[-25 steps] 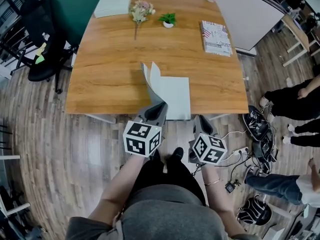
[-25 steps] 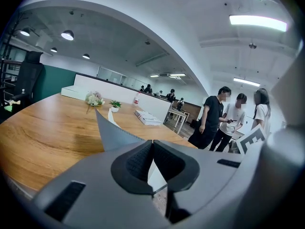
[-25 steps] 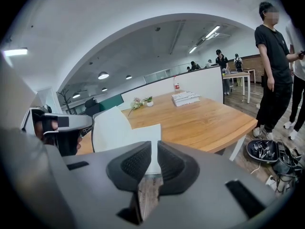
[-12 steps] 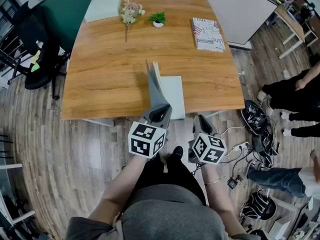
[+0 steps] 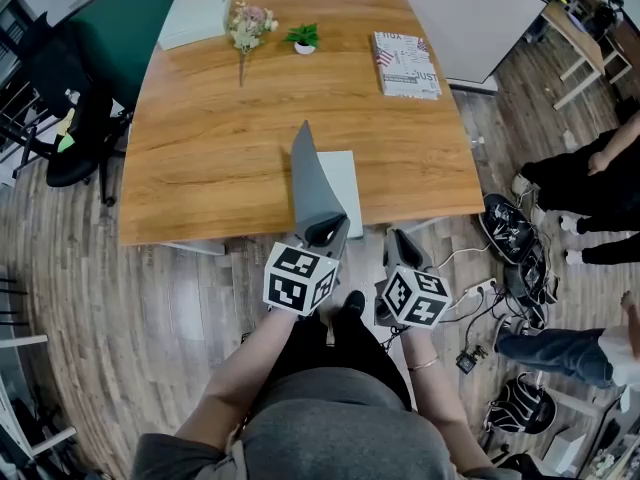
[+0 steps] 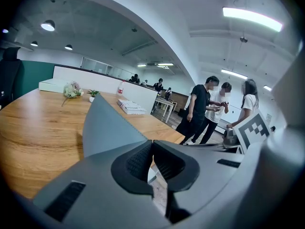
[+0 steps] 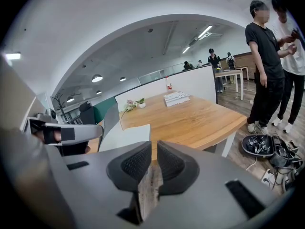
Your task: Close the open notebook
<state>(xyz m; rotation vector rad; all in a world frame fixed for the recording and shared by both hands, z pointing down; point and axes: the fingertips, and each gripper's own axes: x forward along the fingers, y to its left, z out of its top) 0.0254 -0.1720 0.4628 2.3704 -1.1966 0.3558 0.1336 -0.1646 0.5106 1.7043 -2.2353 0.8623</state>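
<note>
Notebook cover (image 5: 312, 183) pinched upright by left gripper (image 5: 322, 228) jaws, corner hidden; right gripper (image 5: 397, 238) closed.

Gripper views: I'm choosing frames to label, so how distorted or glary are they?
Left gripper view: heavy fisheye bending, dark corners, ceiling lamp glaring, notebook cover sharp. Right gripper view: same bending, table evenly lit, faces mosaicked.

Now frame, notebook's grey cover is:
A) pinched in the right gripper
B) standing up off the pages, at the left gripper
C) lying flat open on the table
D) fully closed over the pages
B: in the head view the grey cover stands up from the white pages with its near edge in the left gripper. The right gripper holds nothing.
</note>
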